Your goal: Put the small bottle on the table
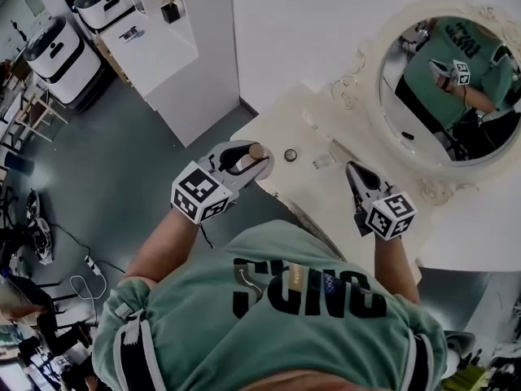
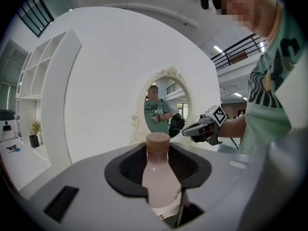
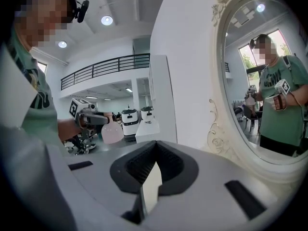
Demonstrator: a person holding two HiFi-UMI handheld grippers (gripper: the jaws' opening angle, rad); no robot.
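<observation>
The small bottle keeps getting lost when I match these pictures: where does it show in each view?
Head view: small bottle left of centre, held in the left tool.
Left gripper view: bottom centre, upright between the jaws.
Right gripper view: left of centre, pale pink, in the background.
Shared landmark: the oval mirror, in all three views.
</observation>
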